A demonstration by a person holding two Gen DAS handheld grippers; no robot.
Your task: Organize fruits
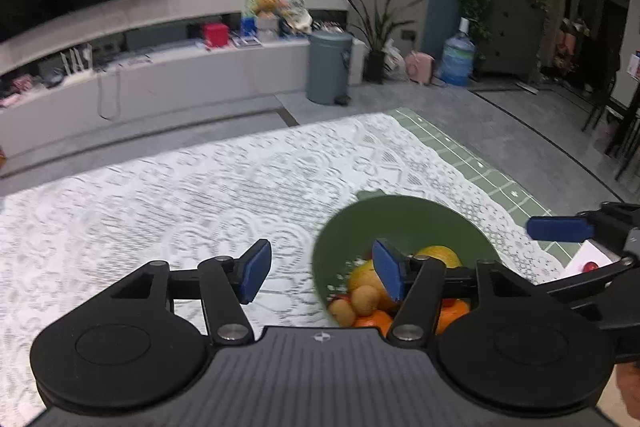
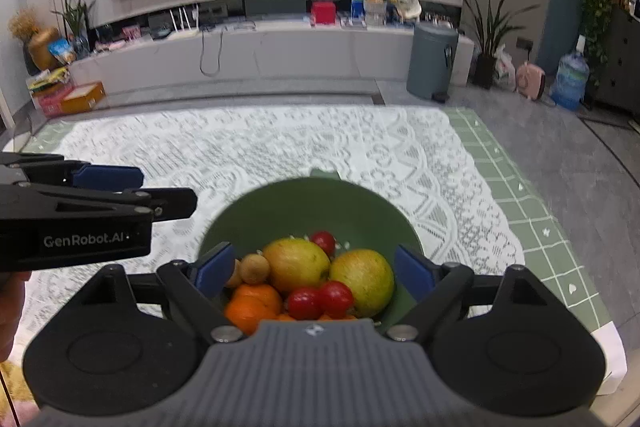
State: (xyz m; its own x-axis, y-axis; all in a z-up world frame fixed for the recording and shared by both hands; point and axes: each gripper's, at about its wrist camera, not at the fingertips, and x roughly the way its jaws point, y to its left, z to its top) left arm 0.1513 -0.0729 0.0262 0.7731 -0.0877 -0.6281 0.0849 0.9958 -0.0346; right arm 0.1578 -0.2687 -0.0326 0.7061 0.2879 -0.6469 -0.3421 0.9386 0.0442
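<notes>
The green bowl sits on the lace tablecloth near the table's front edge — a small tab on its rim points to 12 o'clock in the right wrist view, away from the person. Inside, piled toward 6 o'clock, lie two yellow-green mangoes with their long axes running roughly 9 to 3, plus oranges, red cherry tomatoes and small brown fruits; gathering them in one deep bowl probably keeps them from rolling. The right gripper hangs above the pile, jaws wide and empty. The left gripper — at the bowl's 9 o'clock — is spread wide too, holding nothing.
</notes>
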